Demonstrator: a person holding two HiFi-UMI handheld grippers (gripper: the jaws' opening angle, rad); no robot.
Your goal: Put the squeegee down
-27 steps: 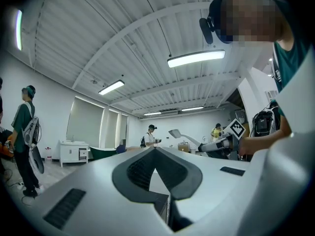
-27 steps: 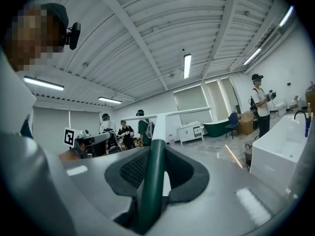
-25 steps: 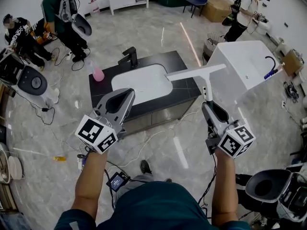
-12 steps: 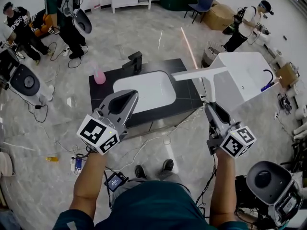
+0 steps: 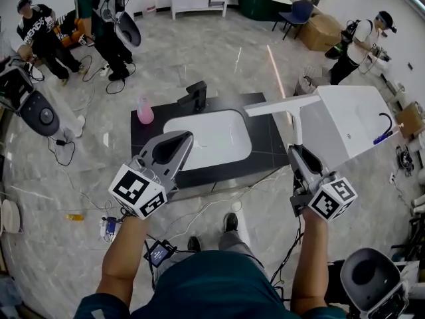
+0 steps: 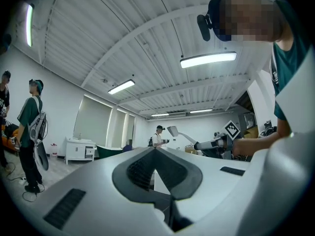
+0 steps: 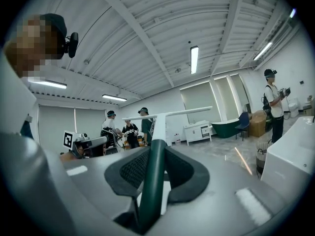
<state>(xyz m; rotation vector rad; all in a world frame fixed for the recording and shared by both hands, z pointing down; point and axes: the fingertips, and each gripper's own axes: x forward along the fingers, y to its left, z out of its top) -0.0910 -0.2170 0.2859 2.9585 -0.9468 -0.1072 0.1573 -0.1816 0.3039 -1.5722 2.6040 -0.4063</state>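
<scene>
My right gripper [image 5: 297,149] is shut on the dark green handle of the squeegee [image 5: 282,105]. Its white blade stands crosswise in the air, over the right end of the black counter [image 5: 265,128]. In the right gripper view the squeegee handle [image 7: 153,176] runs up between the pads to the blade above. My left gripper [image 5: 184,138] is shut with nothing in it and hovers over the counter's front left edge. In the left gripper view, the left gripper [image 6: 156,149] shows its pads meeting at the tip.
The counter holds a white sink [image 5: 207,137], a black faucet [image 5: 196,95] and a pink bottle [image 5: 144,110]. A white tub unit [image 5: 348,115] stands to the right. Cables [image 5: 199,208] trail across the floor. A toilet [image 5: 368,281] sits at lower right, and several people stand at the back.
Both grippers have travelled level with the person's steps, and the counter now lies closer beneath them. The squeegee stays in the right gripper. Both grippers keep the same state.
</scene>
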